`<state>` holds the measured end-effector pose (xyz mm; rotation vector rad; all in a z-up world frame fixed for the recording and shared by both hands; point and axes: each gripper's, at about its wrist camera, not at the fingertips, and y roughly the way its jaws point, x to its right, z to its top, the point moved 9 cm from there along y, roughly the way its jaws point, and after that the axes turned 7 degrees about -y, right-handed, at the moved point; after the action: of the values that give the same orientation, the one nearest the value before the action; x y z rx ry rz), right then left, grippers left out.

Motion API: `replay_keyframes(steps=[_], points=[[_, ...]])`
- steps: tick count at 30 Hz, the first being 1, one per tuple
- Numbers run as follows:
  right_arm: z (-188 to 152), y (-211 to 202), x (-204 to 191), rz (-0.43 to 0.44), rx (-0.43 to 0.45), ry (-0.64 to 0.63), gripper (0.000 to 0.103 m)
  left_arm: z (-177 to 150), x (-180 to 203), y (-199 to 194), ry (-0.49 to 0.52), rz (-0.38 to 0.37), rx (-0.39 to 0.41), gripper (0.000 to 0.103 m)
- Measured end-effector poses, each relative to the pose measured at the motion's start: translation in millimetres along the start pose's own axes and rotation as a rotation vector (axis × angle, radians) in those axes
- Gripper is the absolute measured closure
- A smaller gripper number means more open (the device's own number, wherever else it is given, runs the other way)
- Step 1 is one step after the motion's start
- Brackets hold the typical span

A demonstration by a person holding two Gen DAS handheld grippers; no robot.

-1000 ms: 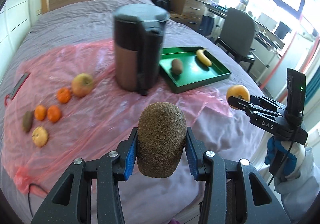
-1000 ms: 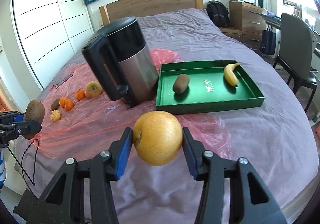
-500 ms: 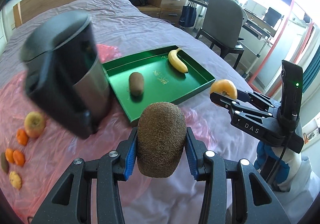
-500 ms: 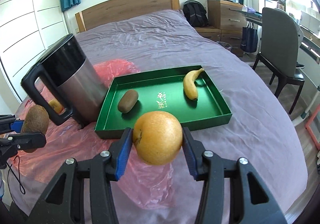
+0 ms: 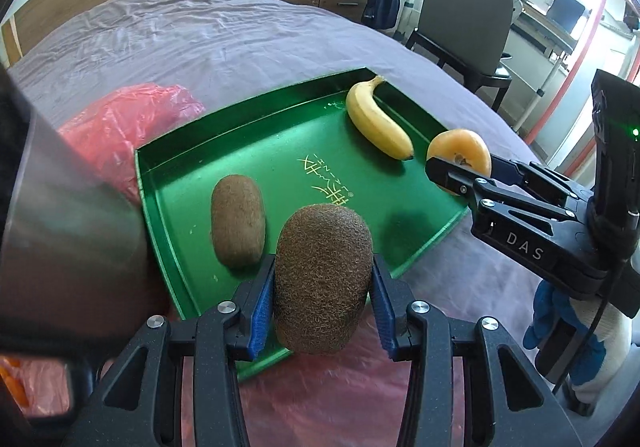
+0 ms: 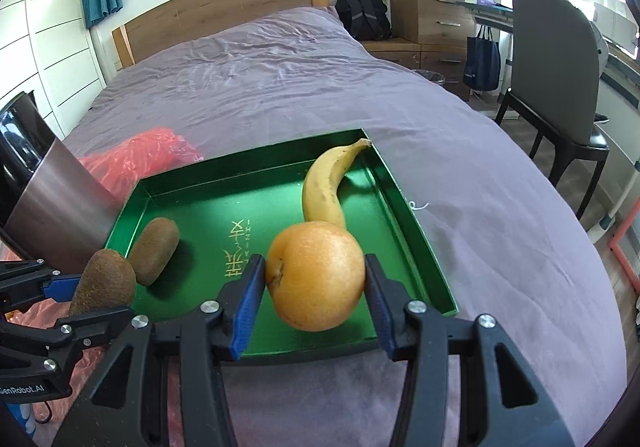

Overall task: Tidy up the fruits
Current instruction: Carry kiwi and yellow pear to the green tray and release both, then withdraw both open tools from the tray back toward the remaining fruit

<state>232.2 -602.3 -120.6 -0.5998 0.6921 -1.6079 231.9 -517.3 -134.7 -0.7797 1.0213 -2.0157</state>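
My left gripper (image 5: 322,321) is shut on a brown kiwi (image 5: 322,279) and holds it above the near edge of the green tray (image 5: 280,163). My right gripper (image 6: 316,299) is shut on a yellow-orange round fruit (image 6: 316,275) above the tray's (image 6: 256,203) near right part. A second kiwi (image 5: 238,219) and a banana (image 5: 376,123) lie in the tray; they also show in the right wrist view as kiwi (image 6: 154,249) and banana (image 6: 326,183). The right gripper shows in the left wrist view (image 5: 448,167), the left one in the right wrist view (image 6: 76,295).
A steel kettle (image 5: 60,231) stands close left of the tray on pink plastic sheet (image 5: 132,119) over a purple bed (image 6: 280,79). Small orange fruit (image 5: 16,387) show at the far left. A chair (image 6: 560,87) and a dresser (image 6: 432,15) stand right of the bed.
Both grippers have moved forward and right with their fruits, from in front of the kettle to over the green tray. The loose fruits on the left have mostly left the view.
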Motion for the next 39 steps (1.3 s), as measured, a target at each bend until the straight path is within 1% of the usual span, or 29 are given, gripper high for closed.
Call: replay_keyframes(steps=[5, 9, 12, 16, 22, 24, 25, 26, 27, 28, 29, 31, 34, 37, 39], points=[[-5.9, 24.6, 5.4, -0.009, -0.026, -0.016, 0.076, 1.3, -1.1, 23.3, -0.007, -0.005, -0.020, 0.064], [-16.8, 37.7, 6.6, -0.008, -0.047, -0.025, 0.075, -5.4, -0.3, 38.2, 0.002, -0.001, -0.046, 0.064], [-18.4, 36.9, 8.0, -0.001, -0.031, -0.019, 0.075, -8.8, -1.2, 45.6, -0.002, -0.001, -0.058, 0.064], [-18.3, 37.5, 7.7, -0.002, -0.029, -0.025, 0.075, -9.7, -0.1, 50.0, 0.020, 0.013, -0.048, 0.064], [-19.0, 36.8, 7.9, -0.002, -0.033, -0.023, 0.074, -8.9, -2.6, 48.6, 0.000, 0.019, -0.050, 0.064], [-18.1, 34.6, 8.1, -0.015, -0.034, -0.027, 0.071, -7.4, -4.1, 43.9, -0.005, 0.019, -0.036, 0.063], [-17.1, 32.6, 8.7, -0.020, -0.033, -0.026, 0.060, -6.1, -4.1, 39.8, 0.001, 0.023, -0.024, 0.062], [-16.5, 30.3, 9.2, -0.024, -0.031, -0.024, 0.052, -5.4, -4.1, 36.2, 0.006, 0.023, -0.018, 0.059], [-15.9, 27.6, 9.8, -0.031, -0.030, -0.022, 0.050, -4.9, -3.2, 31.6, 0.012, 0.024, -0.010, 0.057], [-14.4, 24.8, 10.4, -0.035, -0.030, -0.020, 0.045, -4.8, -2.1, 26.8, 0.017, 0.026, -0.002, 0.054], [-13.7, 21.5, 10.7, -0.038, -0.029, -0.018, 0.038, -5.0, -1.4, 22.3, 0.024, 0.029, 0.005, 0.054], [-11.7, 11.7, 10.1, -0.045, -0.023, -0.018, 0.036, -6.8, 0.5, 11.6, 0.041, 0.036, 0.022, 0.053], [-9.9, -4.9, 8.9, -0.057, -0.012, -0.020, 0.035, -12.7, 2.2, -5.9, 0.052, 0.033, 0.041, 0.052], [-11.1, -24.1, 5.9, -0.054, 0.000, -0.006, 0.035, -22.2, 1.2, -24.7, 0.046, 0.032, 0.062, 0.052], [-13.4, -38.9, 1.6, -0.046, 0.013, 0.004, 0.035, -29.5, -1.2, -38.8, 0.039, 0.047, 0.082, 0.052]])
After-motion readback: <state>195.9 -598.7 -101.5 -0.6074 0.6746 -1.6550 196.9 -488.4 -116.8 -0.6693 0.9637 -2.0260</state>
